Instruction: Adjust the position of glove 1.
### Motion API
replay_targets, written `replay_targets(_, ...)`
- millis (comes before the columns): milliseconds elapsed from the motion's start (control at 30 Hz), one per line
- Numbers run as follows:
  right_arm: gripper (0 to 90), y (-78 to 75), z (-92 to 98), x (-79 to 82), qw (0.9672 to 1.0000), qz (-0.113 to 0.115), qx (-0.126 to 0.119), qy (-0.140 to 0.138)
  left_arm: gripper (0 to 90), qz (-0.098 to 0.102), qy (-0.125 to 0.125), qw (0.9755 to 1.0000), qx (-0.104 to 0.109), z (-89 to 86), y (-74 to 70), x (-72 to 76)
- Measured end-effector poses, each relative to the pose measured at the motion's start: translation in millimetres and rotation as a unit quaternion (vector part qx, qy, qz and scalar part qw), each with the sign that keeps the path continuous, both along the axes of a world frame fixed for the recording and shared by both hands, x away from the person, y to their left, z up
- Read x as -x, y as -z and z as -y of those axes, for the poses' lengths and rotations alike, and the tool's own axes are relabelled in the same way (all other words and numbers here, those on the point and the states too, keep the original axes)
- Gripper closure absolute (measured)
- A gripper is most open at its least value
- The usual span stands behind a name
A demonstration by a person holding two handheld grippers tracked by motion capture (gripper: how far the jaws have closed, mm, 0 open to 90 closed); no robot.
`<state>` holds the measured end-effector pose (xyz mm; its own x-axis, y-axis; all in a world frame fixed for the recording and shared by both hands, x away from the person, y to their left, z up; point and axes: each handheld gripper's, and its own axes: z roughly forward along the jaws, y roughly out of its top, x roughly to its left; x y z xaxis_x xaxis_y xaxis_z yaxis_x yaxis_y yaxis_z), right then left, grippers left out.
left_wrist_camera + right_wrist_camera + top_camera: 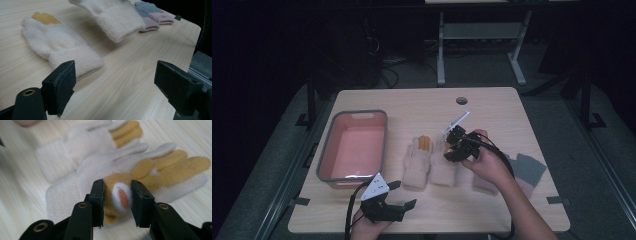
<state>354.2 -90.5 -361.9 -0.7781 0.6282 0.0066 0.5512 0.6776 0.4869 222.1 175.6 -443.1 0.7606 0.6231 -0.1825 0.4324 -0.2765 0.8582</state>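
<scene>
right claw clamps cream glove at its tan fingertip; left claw gapes, holding nothing

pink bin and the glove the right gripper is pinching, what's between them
In the high view, another cream glove lies flat on the table between the pink bin and the pinched glove held by the right gripper.

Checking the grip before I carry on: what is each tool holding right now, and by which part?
The right tool pinches a cream glove by its tan animal-face patch. The left tool is open and holds nothing.
</scene>
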Motion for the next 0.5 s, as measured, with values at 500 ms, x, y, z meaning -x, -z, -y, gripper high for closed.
replay_targets(500,65.4,2.1,-59.8,-15.4,0.9987,-0.005,-0.016,-0.049,17.7,0.004,-0.006,1.0000,0.005,-4.3,-2.9,1.3)
